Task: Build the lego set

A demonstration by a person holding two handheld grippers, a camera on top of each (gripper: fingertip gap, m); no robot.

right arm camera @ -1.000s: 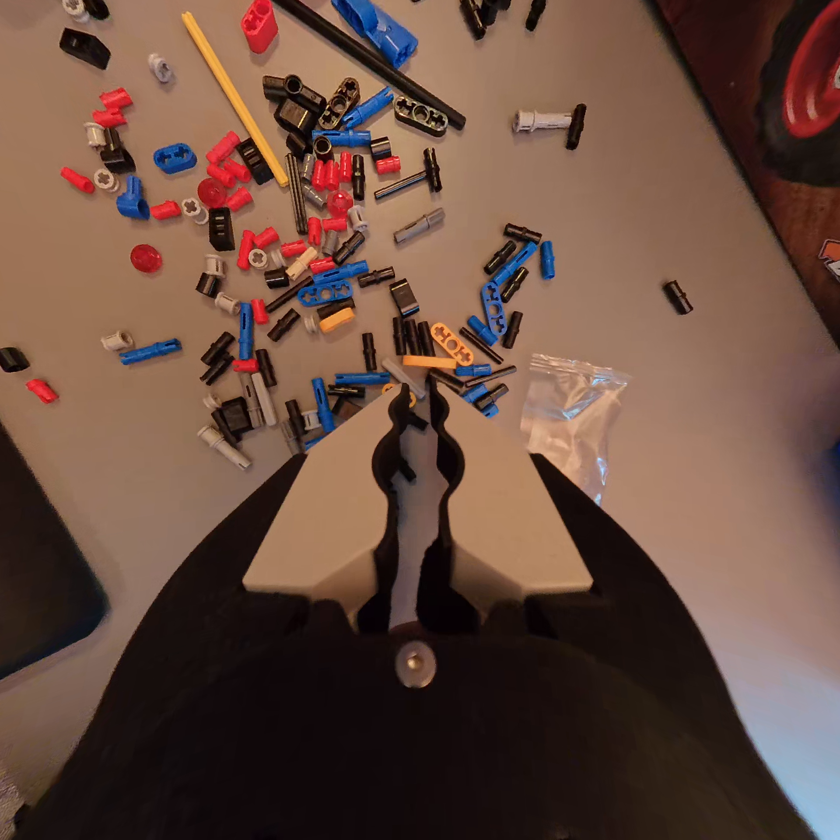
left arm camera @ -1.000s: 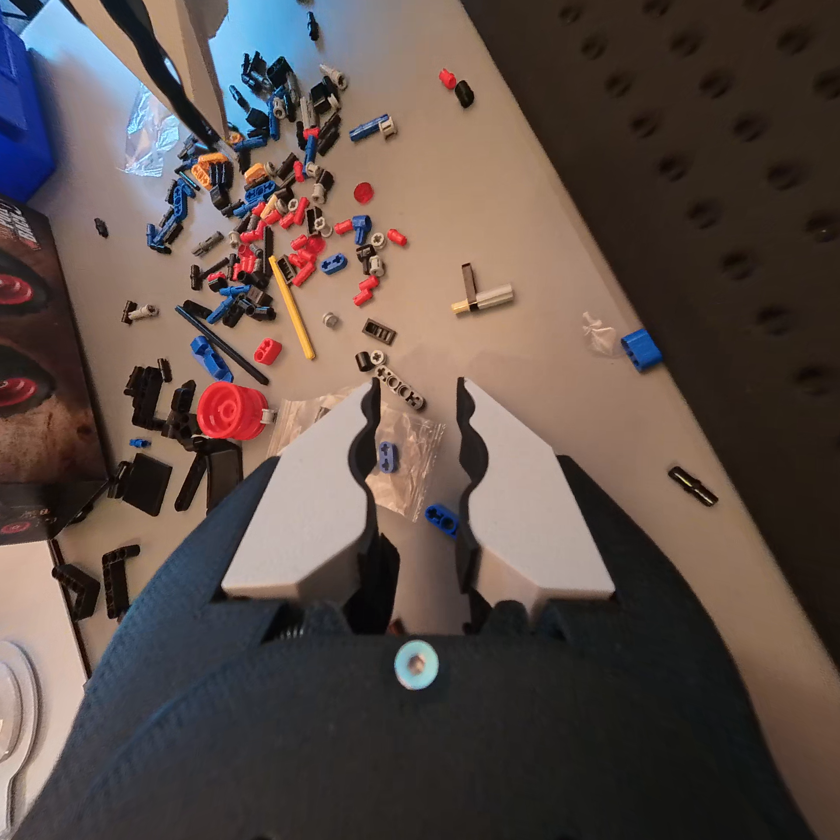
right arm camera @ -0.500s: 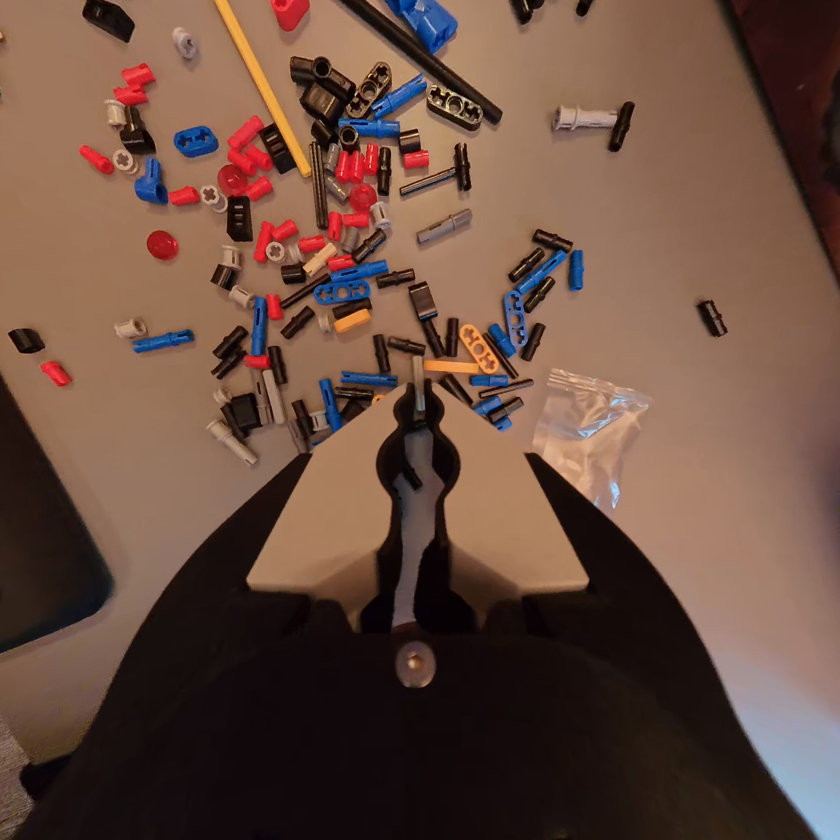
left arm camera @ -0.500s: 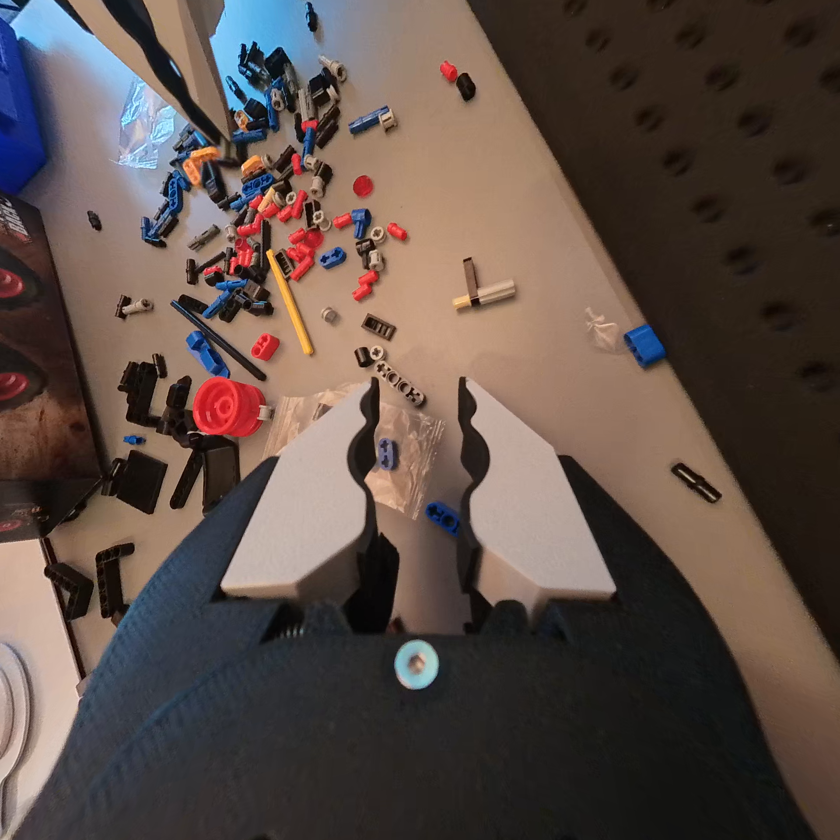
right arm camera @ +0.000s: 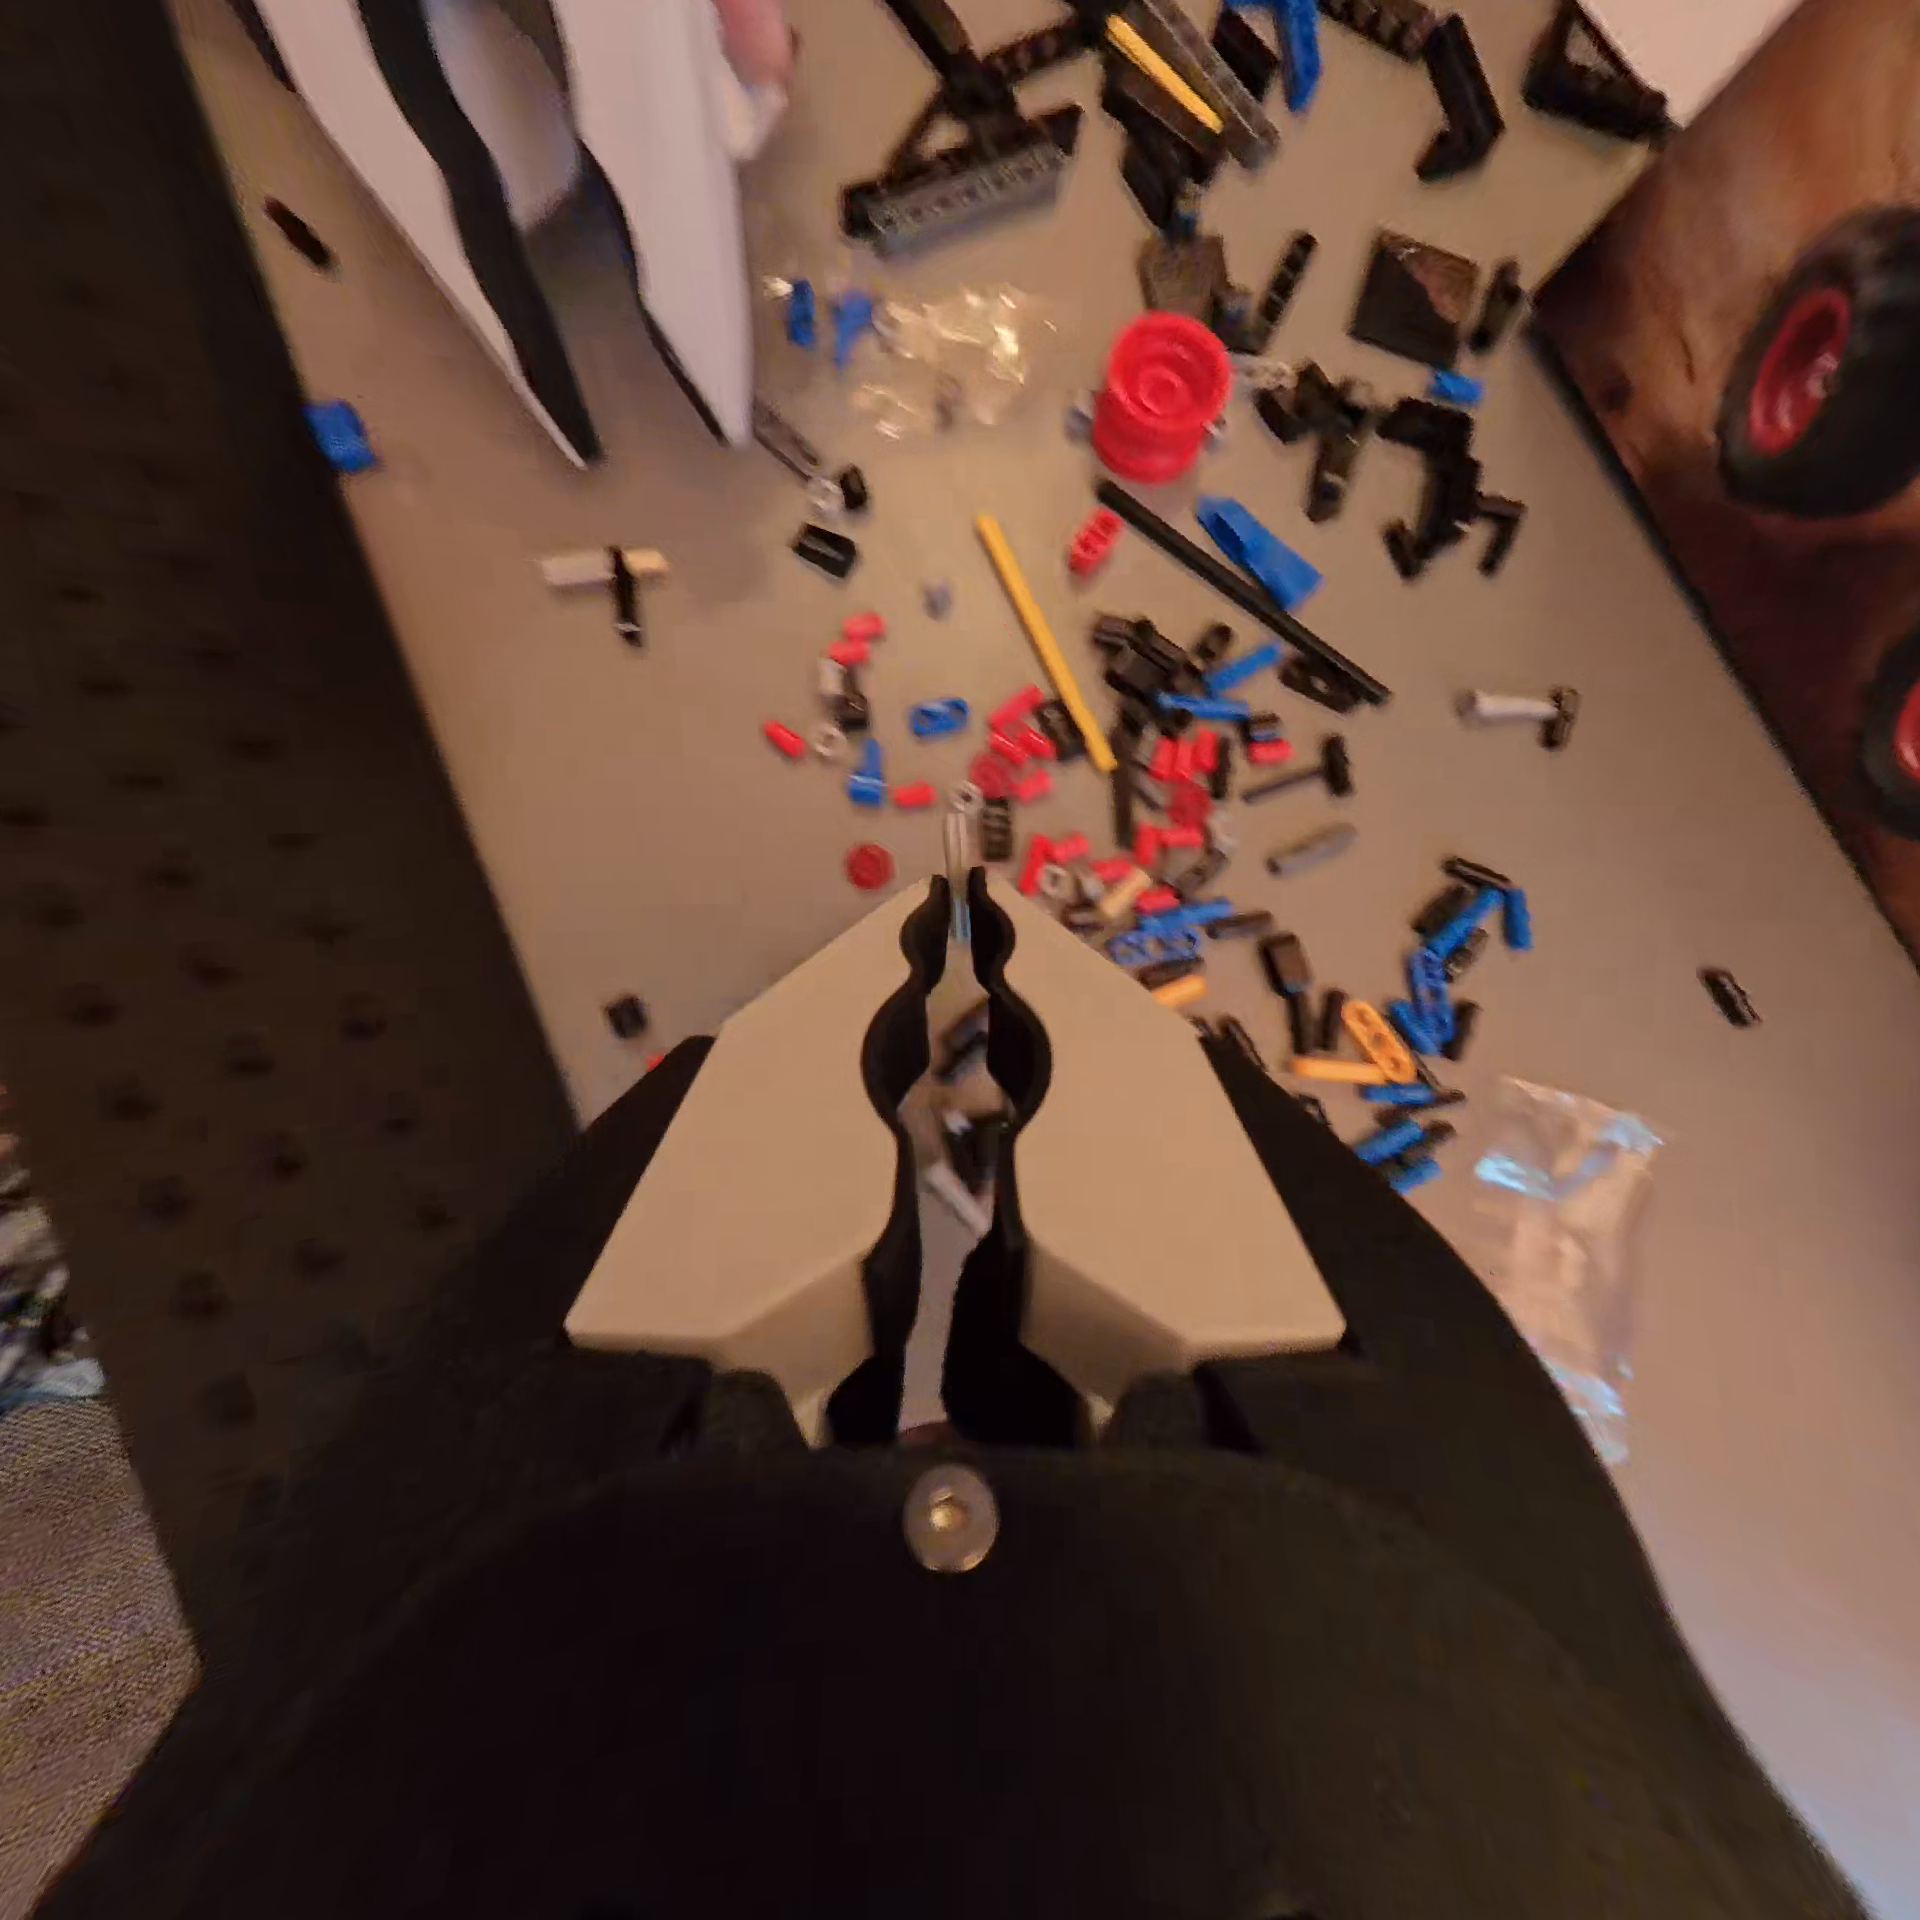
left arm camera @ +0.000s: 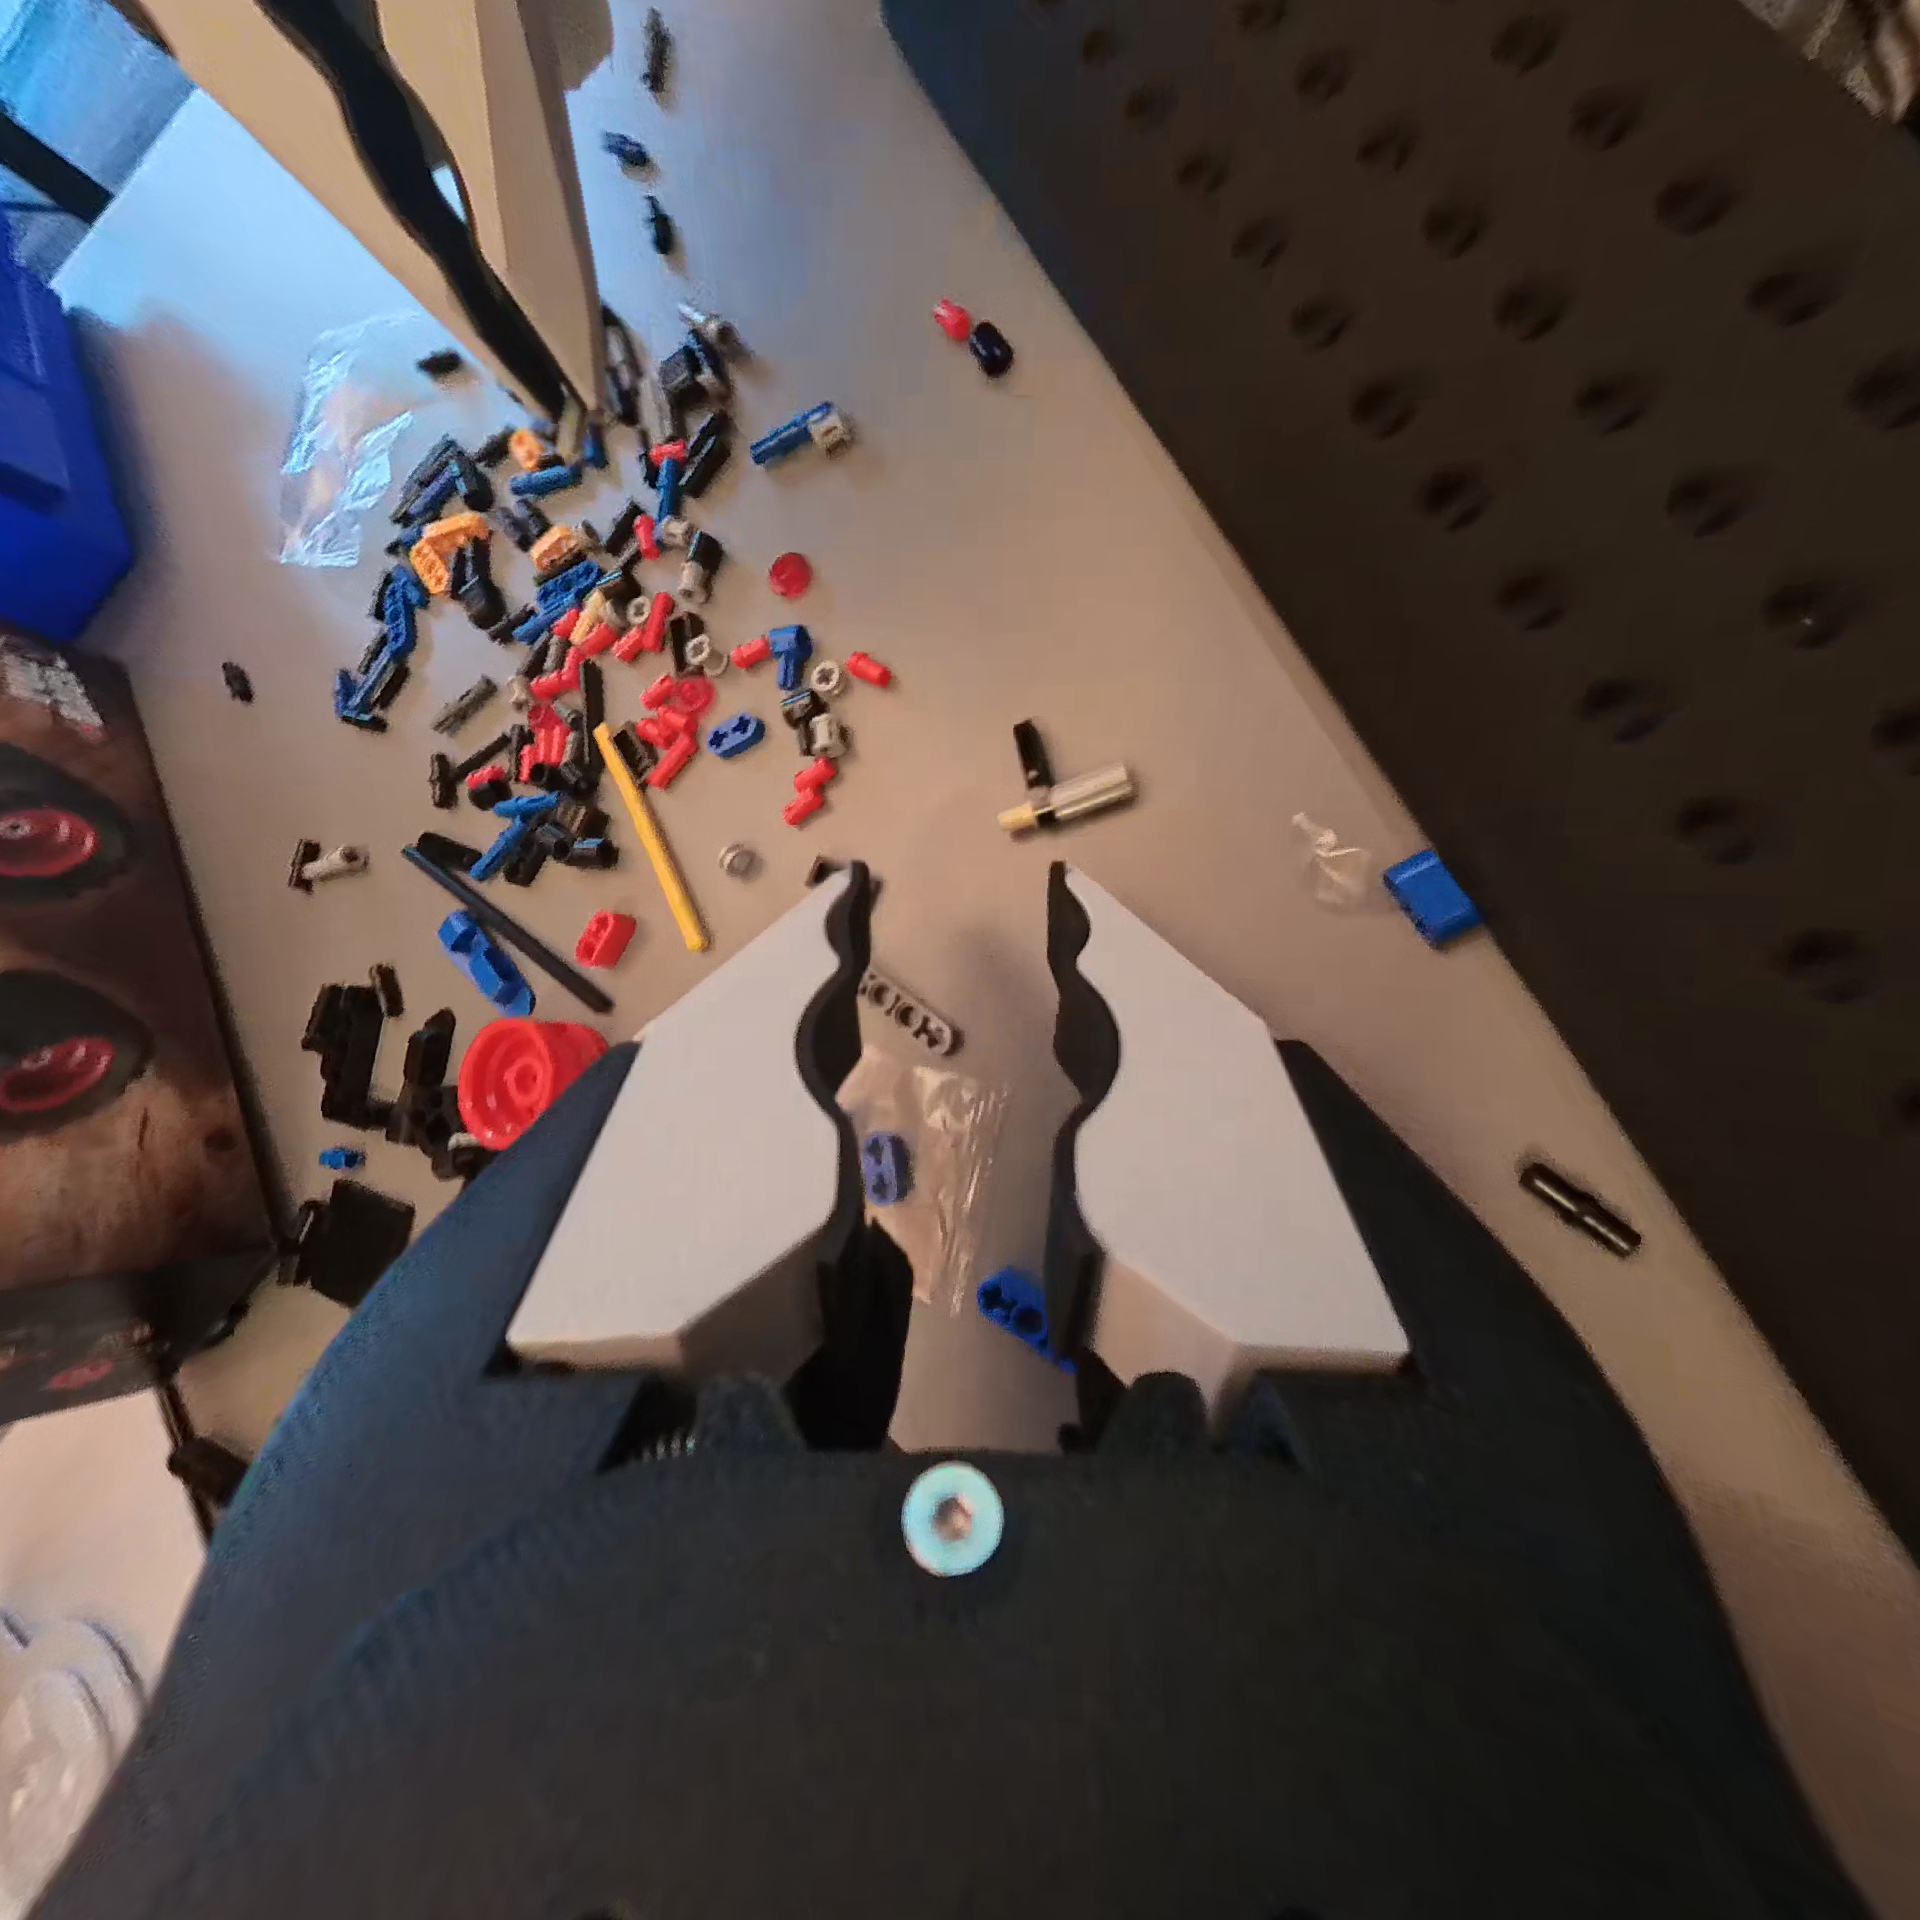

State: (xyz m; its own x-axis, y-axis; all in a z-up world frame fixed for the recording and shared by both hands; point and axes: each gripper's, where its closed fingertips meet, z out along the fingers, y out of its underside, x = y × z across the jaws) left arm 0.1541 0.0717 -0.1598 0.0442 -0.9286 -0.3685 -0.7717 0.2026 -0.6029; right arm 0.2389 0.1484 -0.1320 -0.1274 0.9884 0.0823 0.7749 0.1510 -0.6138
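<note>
- Nearest, much of each wrist view is filled by the dark gripper body, so the table directly beneath is hidden.
- Both views are smeared by motion blur; small pieces in the scatter are hard to tell apart.
- The left gripper (left arm camera: 951,894) is held with its jaws spread wide and nothing between them, above a bare strip of table (left arm camera: 1039,582).
- Under those jaws a clear plastic bag (left arm camera: 935,1132) is seen with a small blue piece (left arm camera: 883,1164) on it; a second blue piece (left arm camera: 1013,1299) is partly covered by the right finger.
- The right gripper (right arm camera: 958,894) is pressed together on a thin grey pin (right arm camera: 954,842), which sticks out past the fingertips; how far it reaches back between the jaws cannot be made out.
- That gripper is seen lifted off the table, above the near side of the loose lego pieces (right arm camera: 1143,790).
- Farther out, a yellow axle (right arm camera: 1044,655), a long black rod (right arm camera: 1236,592) and a red wheel hub (right arm camera: 1158,400) are found, well apart from the table edge (right arm camera: 416,644).
- Open room is offered along the bare band between the scatter and that edge, beyond which a dark perforated surface (left arm camera: 1558,416) lies.
- At the far right, the set's box (right arm camera: 1787,416) is cut off by the frame; a crumpled clear bag (right arm camera: 1569,1205) lies nearer.
</note>
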